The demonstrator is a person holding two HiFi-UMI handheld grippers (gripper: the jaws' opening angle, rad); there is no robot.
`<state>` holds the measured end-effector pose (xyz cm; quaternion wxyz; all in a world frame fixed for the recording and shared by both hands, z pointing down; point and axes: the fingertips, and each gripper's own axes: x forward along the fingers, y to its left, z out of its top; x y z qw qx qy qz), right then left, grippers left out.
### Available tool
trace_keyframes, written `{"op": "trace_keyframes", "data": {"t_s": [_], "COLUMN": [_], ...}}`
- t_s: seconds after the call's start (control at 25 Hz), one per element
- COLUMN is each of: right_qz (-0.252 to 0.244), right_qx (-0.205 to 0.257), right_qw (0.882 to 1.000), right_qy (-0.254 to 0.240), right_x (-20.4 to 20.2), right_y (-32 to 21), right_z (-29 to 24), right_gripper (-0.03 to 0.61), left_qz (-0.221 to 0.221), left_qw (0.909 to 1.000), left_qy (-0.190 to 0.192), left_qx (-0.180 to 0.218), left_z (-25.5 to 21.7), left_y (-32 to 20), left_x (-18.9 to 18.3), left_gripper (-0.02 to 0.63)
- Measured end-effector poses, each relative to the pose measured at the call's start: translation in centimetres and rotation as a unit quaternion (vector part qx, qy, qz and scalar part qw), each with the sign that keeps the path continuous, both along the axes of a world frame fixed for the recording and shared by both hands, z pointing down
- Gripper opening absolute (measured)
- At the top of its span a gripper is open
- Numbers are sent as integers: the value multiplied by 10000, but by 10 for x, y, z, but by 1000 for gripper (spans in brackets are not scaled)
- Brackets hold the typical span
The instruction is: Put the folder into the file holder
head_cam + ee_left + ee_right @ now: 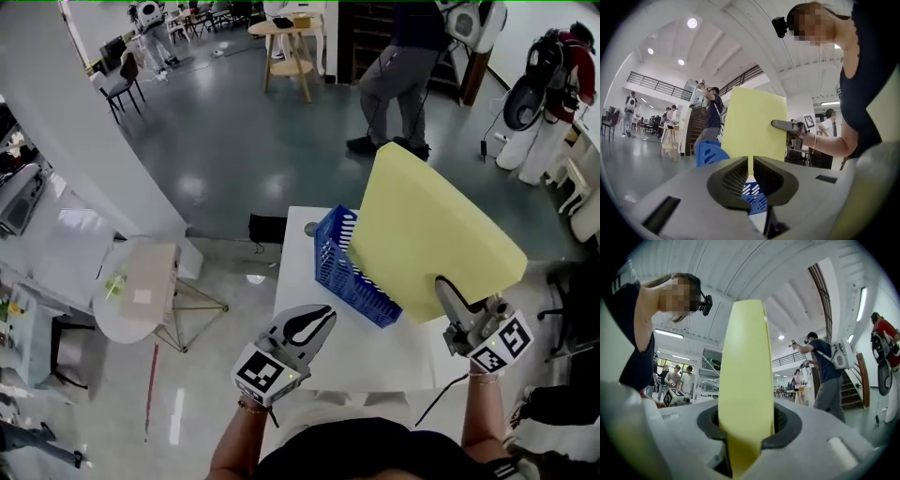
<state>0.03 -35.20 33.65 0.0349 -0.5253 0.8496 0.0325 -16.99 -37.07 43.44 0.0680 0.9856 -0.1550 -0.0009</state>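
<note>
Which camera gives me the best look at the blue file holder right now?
The head view: the blue file holder stands on the white table, the yellow folder tilted over it. The left gripper view shows only parts of it; the right gripper view shows none.

Open lab hall: glossy grey floor (244,141), mezzanine railing (661,86), people (824,369) with backpack rigs.

Glossy grey floor (234,141) at top; wooden stand (291,42) upper centre; black chair (122,80) upper left; ceiling spotlights (692,22).
</note>
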Motion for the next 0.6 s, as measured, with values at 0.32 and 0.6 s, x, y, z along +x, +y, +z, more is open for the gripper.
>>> {"op": "trace_keyframes", "data": {"t_s": [0.32, 0.6], "right_qz": [-243, -244], "right_qx": [505, 182], "right_qw": [9984, 9995], "right_qy": [33, 39], "right_x": [-34, -35], "right_y": [-31, -47], "right_z": [41, 95], "right_gripper": [138, 143], "left_qz": [-498, -914], "left_qw": [9985, 9956], "left_qy": [-217, -220], "left_qx": [27, -46], "left_z": [5, 6], "left_y": [-12, -20], "left_x": [-38, -66], "left_gripper": [5, -2]}}
